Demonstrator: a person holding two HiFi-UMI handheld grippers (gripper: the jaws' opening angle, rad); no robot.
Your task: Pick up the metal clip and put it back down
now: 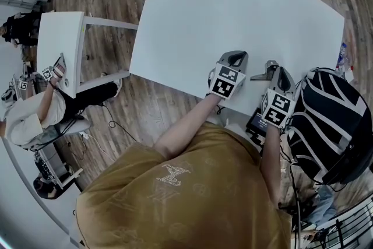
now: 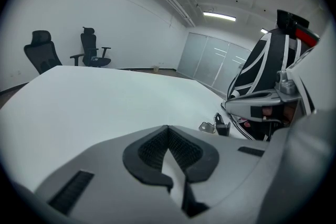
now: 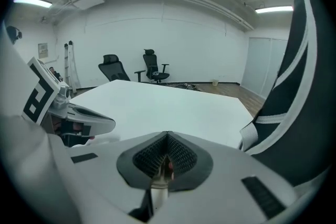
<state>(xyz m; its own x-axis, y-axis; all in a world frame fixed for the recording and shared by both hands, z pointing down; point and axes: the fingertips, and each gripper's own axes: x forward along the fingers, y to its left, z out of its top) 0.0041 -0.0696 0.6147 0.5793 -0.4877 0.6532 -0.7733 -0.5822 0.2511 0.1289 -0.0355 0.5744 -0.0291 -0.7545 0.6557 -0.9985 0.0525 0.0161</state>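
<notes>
The metal clip (image 1: 260, 75) hangs just over the white table (image 1: 233, 14) near its front right edge, sticking out leftward from my right gripper (image 1: 273, 72). That gripper is shut on it. In the right gripper view a thin metal strip of the clip (image 3: 159, 186) shows between the closed pads of my right gripper (image 3: 167, 153). The left gripper view shows the clip (image 2: 208, 127) at the right gripper's tip. My left gripper (image 1: 235, 58) hovers a short way left of the clip. In its own view my left gripper (image 2: 168, 136) is shut with nothing in it.
A black-and-white striped chair back (image 1: 326, 125) stands close at the right. At far left a seated person (image 1: 35, 114) is by a small white table (image 1: 58, 46). Two black office chairs (image 3: 152, 70) stand beyond the table's far end.
</notes>
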